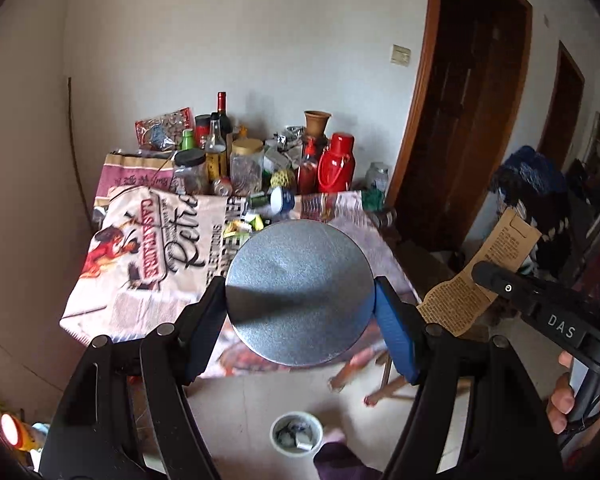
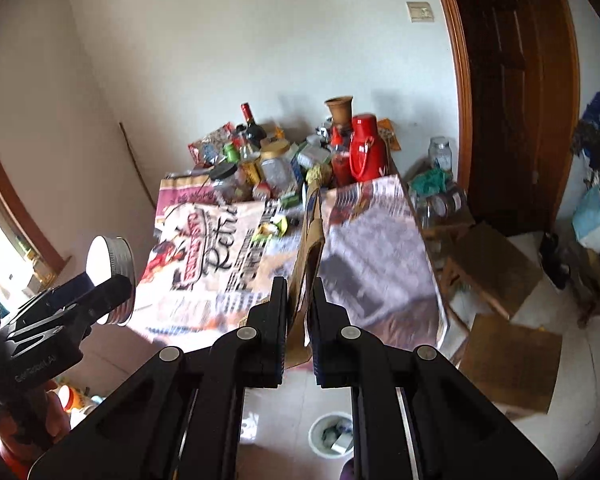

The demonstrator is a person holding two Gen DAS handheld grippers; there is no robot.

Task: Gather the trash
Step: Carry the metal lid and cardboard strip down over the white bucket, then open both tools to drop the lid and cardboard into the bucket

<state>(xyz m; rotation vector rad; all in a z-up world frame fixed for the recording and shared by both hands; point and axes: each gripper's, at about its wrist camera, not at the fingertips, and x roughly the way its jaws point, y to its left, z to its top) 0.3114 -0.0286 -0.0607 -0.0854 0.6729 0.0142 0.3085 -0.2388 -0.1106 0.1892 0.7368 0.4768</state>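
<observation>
My left gripper (image 1: 300,300) is shut on a round silver tin lid (image 1: 300,292), held in the air in front of the table; it also shows in the right wrist view (image 2: 110,276). My right gripper (image 2: 302,292) is shut on a brown printed cardboard piece (image 2: 310,236), seen flat in the left wrist view (image 1: 480,276). A white trash bin (image 1: 296,434) with scraps in it stands on the floor below both grippers, also seen in the right wrist view (image 2: 332,434). Small green and yellow wrappers (image 1: 244,226) lie on the table.
The table has a printed cloth (image 1: 148,248) and is crowded at the back with jars, bottles and a red thermos (image 1: 336,164). A brown door (image 1: 468,120) is on the right. Cardboard boxes (image 2: 496,272) lie on the floor at right.
</observation>
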